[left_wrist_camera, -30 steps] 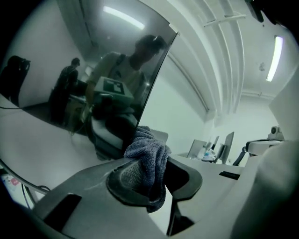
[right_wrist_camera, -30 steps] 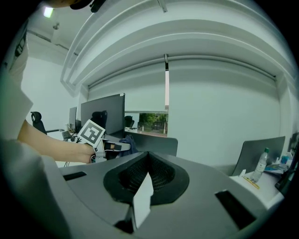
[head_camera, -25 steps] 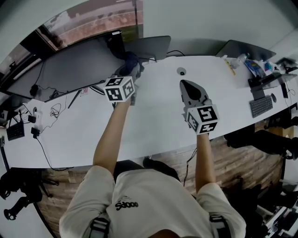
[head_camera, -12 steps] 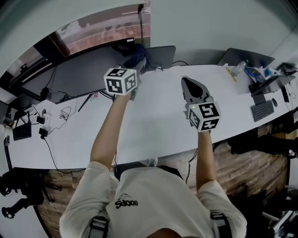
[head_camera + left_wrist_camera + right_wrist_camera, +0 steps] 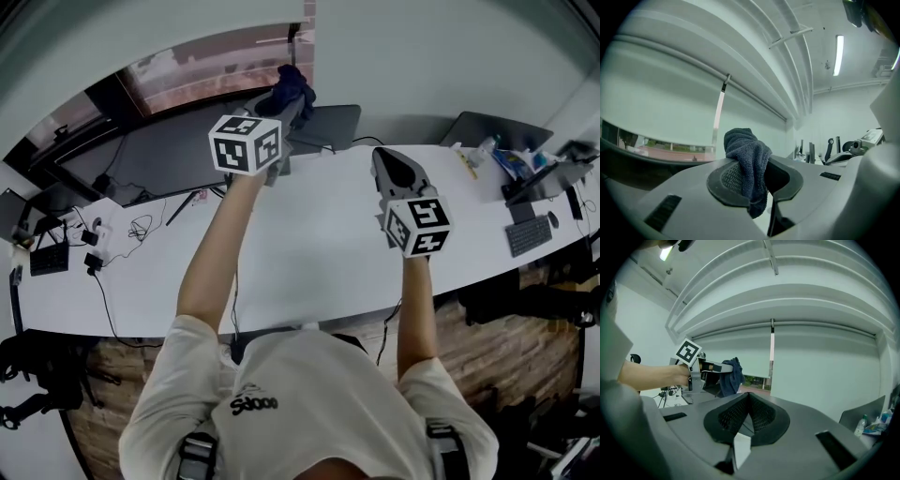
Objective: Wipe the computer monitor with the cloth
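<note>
My left gripper [image 5: 281,112] is raised off the white desk [image 5: 309,253], shut on a dark blue cloth [image 5: 293,84] that bunches out past its tips. The cloth is level with the upper right corner of the wide dark monitor [image 5: 150,155] at the back left; I cannot tell if it touches. In the left gripper view the cloth [image 5: 744,150] hangs pinched between the pads, in front of a pale window blind. My right gripper [image 5: 385,162] hovers over the desk's middle, shut and empty. The right gripper view shows its jaws [image 5: 749,414] closed, and the left gripper [image 5: 708,373] with the cloth [image 5: 731,375].
A second dark screen [image 5: 328,124] stands just right of the monitor. A laptop [image 5: 492,127], bottles [image 5: 487,146] and a keyboard [image 5: 526,234] are at the desk's right end. Cables and plugs [image 5: 103,234] lie at the left end.
The left gripper has risen from near the desk beside the monitor to its top edge, carrying the cloth. The right gripper has hardly moved.
</note>
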Demonstrator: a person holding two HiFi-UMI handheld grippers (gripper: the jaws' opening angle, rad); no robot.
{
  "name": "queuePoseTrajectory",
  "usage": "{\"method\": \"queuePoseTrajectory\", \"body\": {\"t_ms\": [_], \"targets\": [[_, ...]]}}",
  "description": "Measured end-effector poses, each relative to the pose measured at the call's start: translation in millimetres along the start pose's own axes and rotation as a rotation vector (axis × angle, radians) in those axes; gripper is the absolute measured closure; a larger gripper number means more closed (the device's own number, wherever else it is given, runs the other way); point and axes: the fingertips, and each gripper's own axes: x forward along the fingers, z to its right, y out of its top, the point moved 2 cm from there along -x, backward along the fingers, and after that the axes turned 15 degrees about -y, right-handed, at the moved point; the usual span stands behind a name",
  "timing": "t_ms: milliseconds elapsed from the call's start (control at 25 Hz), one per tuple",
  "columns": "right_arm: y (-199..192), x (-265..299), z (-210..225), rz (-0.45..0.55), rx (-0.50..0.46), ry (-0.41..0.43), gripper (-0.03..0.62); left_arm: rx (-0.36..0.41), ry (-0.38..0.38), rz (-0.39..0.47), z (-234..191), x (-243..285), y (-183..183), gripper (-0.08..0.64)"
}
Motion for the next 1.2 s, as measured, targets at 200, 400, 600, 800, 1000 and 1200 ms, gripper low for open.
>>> {"method": "queuePoseTrajectory", "body": {"t_ms": [200, 400, 600, 800, 1000, 1200], "targets": [[21, 1, -7, 0.026, -0.016, 0.022, 0.588, 0.053, 0.052, 0.05, -3, -28, 41, 0.479], [38, 5, -30, 0.059, -0.019, 0.059, 0.588, 0.137, 0.073, 0.023, 7, -68, 61, 0.477], [42, 12, -61, 0.068, -0.041, 0.117, 0.588, 0.199, 0.132, -0.004, 16, -123, 59, 0.477], [41, 19, -89, 0.079, -0.032, 0.182, 0.588, 0.185, 0.216, -0.032, 17, -179, 35, 0.477], [32, 32, -129, 0.057, -0.047, 0.251, 0.588, 0.244, 0.328, -0.155, 18, -227, 7, 0.477], [39, 29, -176, 0.091, -0.07, 0.343, 0.588, 0.241, 0.408, -0.196, 25, -273, -13, 0.476]]}}
